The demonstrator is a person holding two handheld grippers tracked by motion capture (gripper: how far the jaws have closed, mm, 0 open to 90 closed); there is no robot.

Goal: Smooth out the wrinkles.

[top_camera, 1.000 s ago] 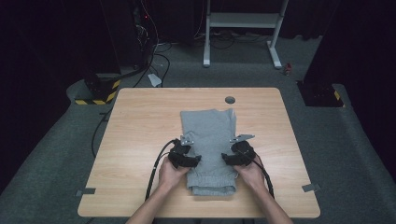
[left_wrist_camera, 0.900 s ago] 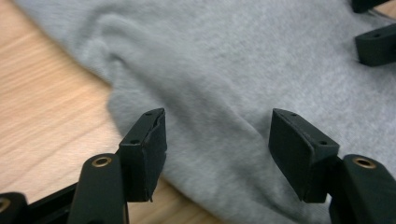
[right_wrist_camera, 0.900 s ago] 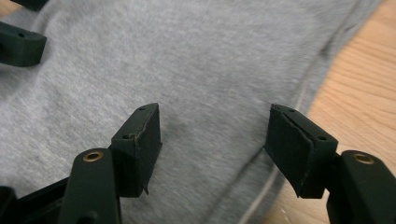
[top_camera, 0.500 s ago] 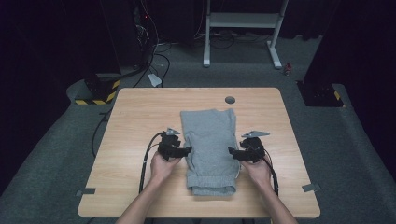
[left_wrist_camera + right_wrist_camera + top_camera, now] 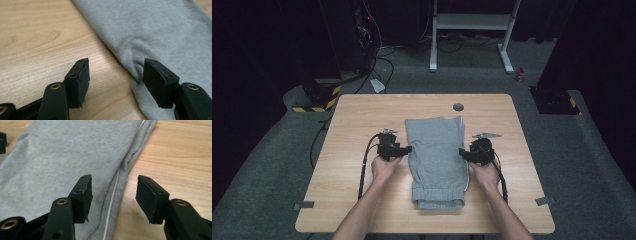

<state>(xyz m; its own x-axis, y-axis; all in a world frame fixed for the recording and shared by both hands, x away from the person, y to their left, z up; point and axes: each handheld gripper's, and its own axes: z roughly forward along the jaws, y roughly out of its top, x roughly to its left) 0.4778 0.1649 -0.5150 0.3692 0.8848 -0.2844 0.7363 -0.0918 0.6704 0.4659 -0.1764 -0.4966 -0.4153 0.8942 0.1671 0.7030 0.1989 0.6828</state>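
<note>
One folded grey garment (image 5: 436, 162), sweatpants by the look of the cuffed hem, lies lengthwise on the middle of the wooden table (image 5: 362, 120), cuffed end toward the person. Folded into a single long stack; one thin white cord or seam line runs along its right edge in the right gripper view.

Two grippers, one per hand, one on each side of the garment.

Left gripper (image 5: 404, 149): at the garment's left edge, about halfway along its length. In the left gripper view the jaws stand wide apart, nothing clamped. One jaw sits over bare wood, the other over the cloth, so the garment's edge (image 5: 130, 70) runs between them. A small pucker in the fabric shows just ahead of the cloth-side jaw.

Right gripper (image 5: 463, 154): at the garment's right edge, roughly level with the left one. Jaws also wide apart, holding nothing. One jaw over the cloth, the other over bare wood; the layered fold edge (image 5: 120, 182) passes between them.

Two forearms enter from the bottom of the high view. One black cable trails from each gripper back toward the person.

One round dark grommet (image 5: 458, 106) in the table top, beyond the garment's far end and apart from it.
</note>
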